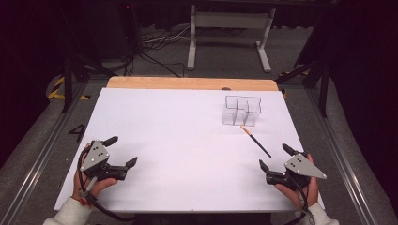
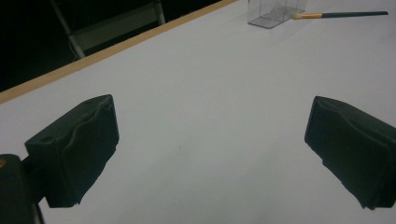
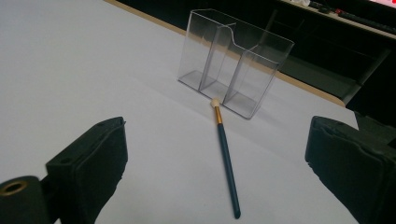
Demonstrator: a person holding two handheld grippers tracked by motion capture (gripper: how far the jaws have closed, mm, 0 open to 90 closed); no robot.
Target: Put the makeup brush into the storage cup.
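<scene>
The makeup brush [image 3: 226, 161] lies just ahead of the wide-open right gripper [image 1: 274, 158], bristles toward the clear organizer [image 3: 233, 65] near the table's far right corner.

Item count, table [image 1: 141, 140]: one, under one white covering sheet.

Brush [image 3: 225, 154]: one, with a dark teal handle, a gold ferrule and a pale tip.

Clear plastic organiser [image 3: 233, 65]: one (three compartments, counted in the right gripper view).

Left hand-held gripper [image 1: 123, 151]: one. Right hand-held gripper [image 1: 274, 156]: one. Total two, each with two black jaws and one grey three-cornered plate.
</scene>
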